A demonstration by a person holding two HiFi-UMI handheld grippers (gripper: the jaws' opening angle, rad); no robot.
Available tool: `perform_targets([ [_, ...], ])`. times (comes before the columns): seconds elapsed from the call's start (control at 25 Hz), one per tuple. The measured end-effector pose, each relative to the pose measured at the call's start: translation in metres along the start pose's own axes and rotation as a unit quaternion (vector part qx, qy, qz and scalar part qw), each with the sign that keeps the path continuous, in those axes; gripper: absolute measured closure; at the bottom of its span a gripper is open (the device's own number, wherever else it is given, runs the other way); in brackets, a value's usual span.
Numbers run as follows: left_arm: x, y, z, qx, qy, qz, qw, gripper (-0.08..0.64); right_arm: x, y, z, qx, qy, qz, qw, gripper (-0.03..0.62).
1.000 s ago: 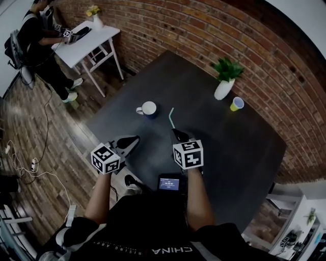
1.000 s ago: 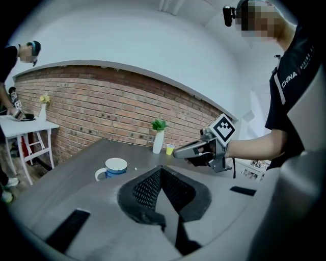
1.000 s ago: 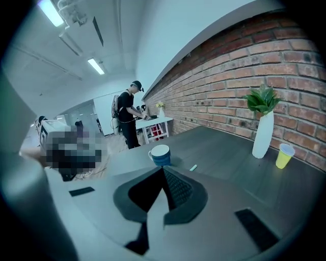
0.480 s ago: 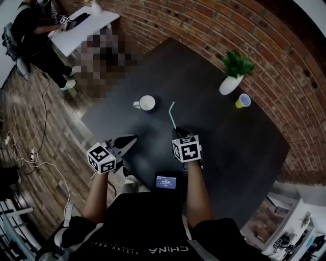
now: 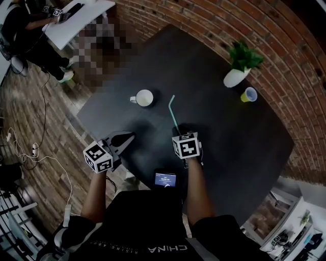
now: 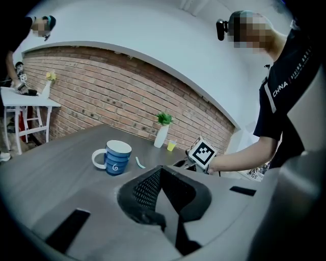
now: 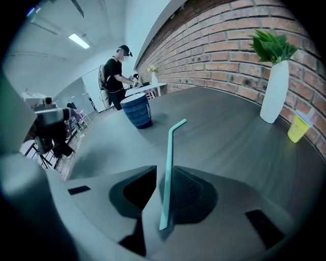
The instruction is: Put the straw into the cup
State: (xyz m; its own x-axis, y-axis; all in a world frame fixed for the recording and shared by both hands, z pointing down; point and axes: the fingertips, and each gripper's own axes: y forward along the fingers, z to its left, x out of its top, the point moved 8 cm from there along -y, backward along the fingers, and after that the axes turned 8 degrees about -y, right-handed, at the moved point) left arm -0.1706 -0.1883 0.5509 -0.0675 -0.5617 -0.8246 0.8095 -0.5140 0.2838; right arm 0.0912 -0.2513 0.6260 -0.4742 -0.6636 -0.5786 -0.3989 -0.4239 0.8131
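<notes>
A blue mug with a white inside, the cup, stands upright on the dark table. My right gripper is shut on the lower end of a teal bendy straw. The straw runs forward from the jaws, low over the table, with its bent tip to the right of the cup and apart from it. My left gripper is shut and empty near the table's front left edge. It points at the cup.
A white vase with a green plant and a small yellow cup stand at the far right near the brick wall. A small screen device lies at the near table edge. A person works at a white table far left.
My right gripper has sunk toward the table with the straw still in its jaws. The left gripper has dropped slightly. The cup has not moved.
</notes>
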Motion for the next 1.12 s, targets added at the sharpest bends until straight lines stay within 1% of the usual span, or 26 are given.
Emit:
perform_targets([
  [0.2,0.002,0.004,0.008,0.005,-0.008,-0.001,1.0,0.568,-0.006,0.01,-0.004,-0.009,-0.003,0.017,1.0,0.522],
  [0.28,0.002,0.007,0.009,0.001,-0.008,0.001,1.0,0.568,-0.006,0.011,-0.005,-0.016,-0.009,0.019,1.0,0.522],
  [0.44,0.0,0.013,0.009,-0.007,-0.01,0.003,0.9999,0.568,-0.006,0.012,-0.003,-0.014,-0.021,0.019,0.999,0.523],
  [0.52,0.0,0.015,0.007,-0.011,-0.009,0.006,0.9999,0.568,-0.005,0.012,-0.002,-0.012,-0.018,0.019,1.0,0.528],
  [0.56,-0.001,0.017,0.007,-0.012,-0.008,0.007,0.9999,0.568,-0.005,0.012,-0.002,-0.011,-0.015,0.019,1.0,0.554],
  [0.84,0.003,0.015,0.001,-0.014,0.0,0.006,0.9999,0.568,-0.007,0.008,-0.002,-0.013,-0.004,0.022,1.0,0.557],
  [1.0,0.003,0.009,0.0,-0.011,-0.001,0.004,0.9999,0.568,-0.005,-0.002,0.004,-0.017,-0.002,0.01,1.0,0.557],
  [1.12,0.004,0.009,-0.003,-0.019,-0.016,-0.007,0.9997,0.568,-0.001,-0.013,0.006,-0.019,0.0,-0.009,1.0,0.558],
])
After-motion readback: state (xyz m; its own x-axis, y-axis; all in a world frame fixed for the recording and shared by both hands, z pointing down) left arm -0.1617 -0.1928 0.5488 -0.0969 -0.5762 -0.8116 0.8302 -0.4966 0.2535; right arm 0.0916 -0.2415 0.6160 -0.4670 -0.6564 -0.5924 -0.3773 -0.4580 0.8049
